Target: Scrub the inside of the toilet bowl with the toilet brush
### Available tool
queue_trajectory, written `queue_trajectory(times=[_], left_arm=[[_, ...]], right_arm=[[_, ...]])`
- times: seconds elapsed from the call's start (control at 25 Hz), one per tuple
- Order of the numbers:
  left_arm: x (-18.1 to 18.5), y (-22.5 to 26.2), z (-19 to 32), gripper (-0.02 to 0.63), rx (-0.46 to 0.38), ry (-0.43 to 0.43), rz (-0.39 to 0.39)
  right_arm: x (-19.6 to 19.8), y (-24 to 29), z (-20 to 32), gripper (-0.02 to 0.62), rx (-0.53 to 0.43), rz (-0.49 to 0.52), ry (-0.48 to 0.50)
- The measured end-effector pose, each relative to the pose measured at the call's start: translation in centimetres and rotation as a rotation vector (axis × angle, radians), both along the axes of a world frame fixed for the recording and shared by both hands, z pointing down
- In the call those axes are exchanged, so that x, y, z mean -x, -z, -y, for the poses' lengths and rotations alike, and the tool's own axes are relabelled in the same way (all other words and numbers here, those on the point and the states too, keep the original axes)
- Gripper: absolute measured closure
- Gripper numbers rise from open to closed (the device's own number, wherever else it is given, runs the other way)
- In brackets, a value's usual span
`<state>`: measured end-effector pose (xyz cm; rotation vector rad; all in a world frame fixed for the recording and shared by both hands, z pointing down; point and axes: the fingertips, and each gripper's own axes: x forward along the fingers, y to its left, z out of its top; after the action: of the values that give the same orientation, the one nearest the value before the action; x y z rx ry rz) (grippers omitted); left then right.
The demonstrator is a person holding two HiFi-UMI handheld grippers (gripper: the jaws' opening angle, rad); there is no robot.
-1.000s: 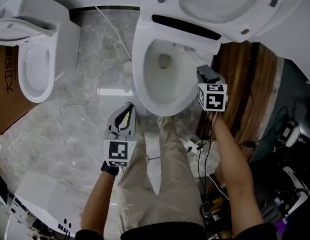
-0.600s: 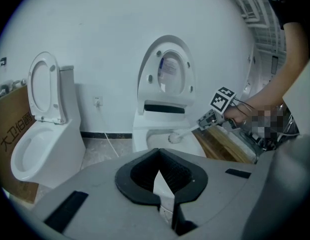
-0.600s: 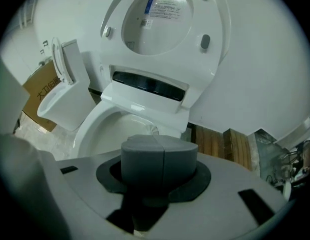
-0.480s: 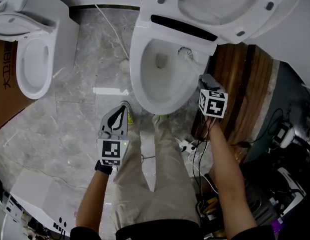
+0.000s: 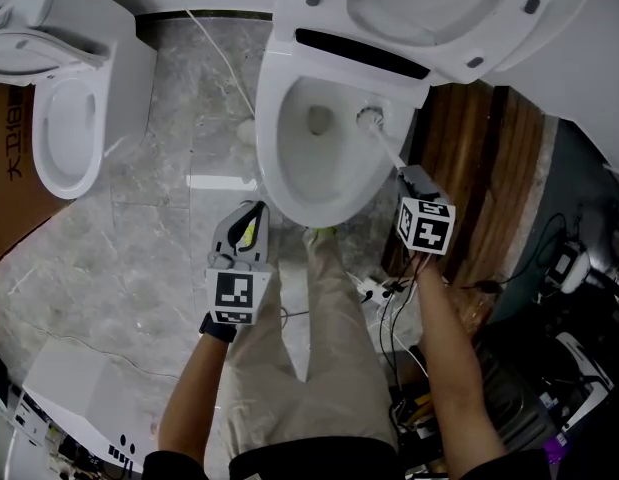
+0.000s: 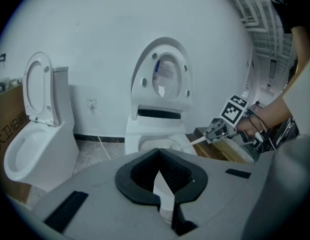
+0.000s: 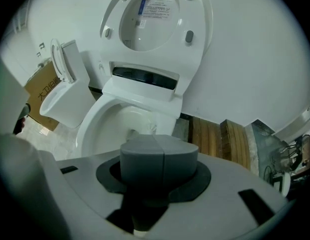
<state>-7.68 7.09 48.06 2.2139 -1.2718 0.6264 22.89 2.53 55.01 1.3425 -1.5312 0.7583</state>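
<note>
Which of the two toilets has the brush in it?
The bigger middle toilet: the brush reaches into its bowl. The smaller left toilet has none.

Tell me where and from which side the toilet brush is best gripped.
Grip the toilet brush at its handle's upper end, coming from front-right, as the right gripper does: the thin handle slants down into the toilet bowl.

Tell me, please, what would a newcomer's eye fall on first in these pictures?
The toilet at top centre, lid raised, with the toilet brush head inside it, held by the shut right gripper. A second toilet stands at left, and the left gripper hangs open over the floor.
</note>
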Motion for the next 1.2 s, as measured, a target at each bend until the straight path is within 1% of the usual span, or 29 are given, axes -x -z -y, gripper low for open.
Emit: queue_trajectory(times=[0.08, 0.28, 0.4, 0.52, 0.72, 0.8, 0.92, 1.2], left_arm=[[-0.8, 0.2, 0.1, 0.588, -0.001, -0.006, -0.008], [-2.6, 0.7, -0.7, 0.588, -0.007, -0.096, 0.006], [-2.6, 0.9, -1.0, 0.588, -0.005, -0.119, 0.011], [-2.4, 1.0, -0.9, 0.588, -0.006, -0.119, 0.021], [-2.1, 0.9, -0.7, 0.588, -0.004, -0.126, 0.027], [-2.0, 0.9, -0.7, 0.588, -0.004, -0.128, 0.030], [-2.6, 1.0, -0.5, 0.588, -0.007, -0.126, 0.022], [-2.7, 1.0, -0.7, 0.588, 0.007, -0.119, 0.005]], right_arm=[[-0.1, 0.1, -0.8, 0.436, 0.010, -0.004, 0.017], [0.0, -0.1, -3.2, 0.437, 0.037, -0.005, 0.046], [0.2, 0.1, -4.3, 0.437, 0.046, -0.009, 0.059], [0.4, 0.2, -5.0, 0.437, 0.051, -0.010, 0.080], [0.7, 0.2, -6.7, 0.438, 0.075, -0.009, 0.084], [1.2, 0.2, -7.5, 0.439, 0.087, -0.011, 0.104], [1.5, 0.6, -8.2, 0.439, 0.101, -0.023, 0.140], [3.0, 0.8, -9.9, 0.439, 0.140, -0.017, 0.176]])
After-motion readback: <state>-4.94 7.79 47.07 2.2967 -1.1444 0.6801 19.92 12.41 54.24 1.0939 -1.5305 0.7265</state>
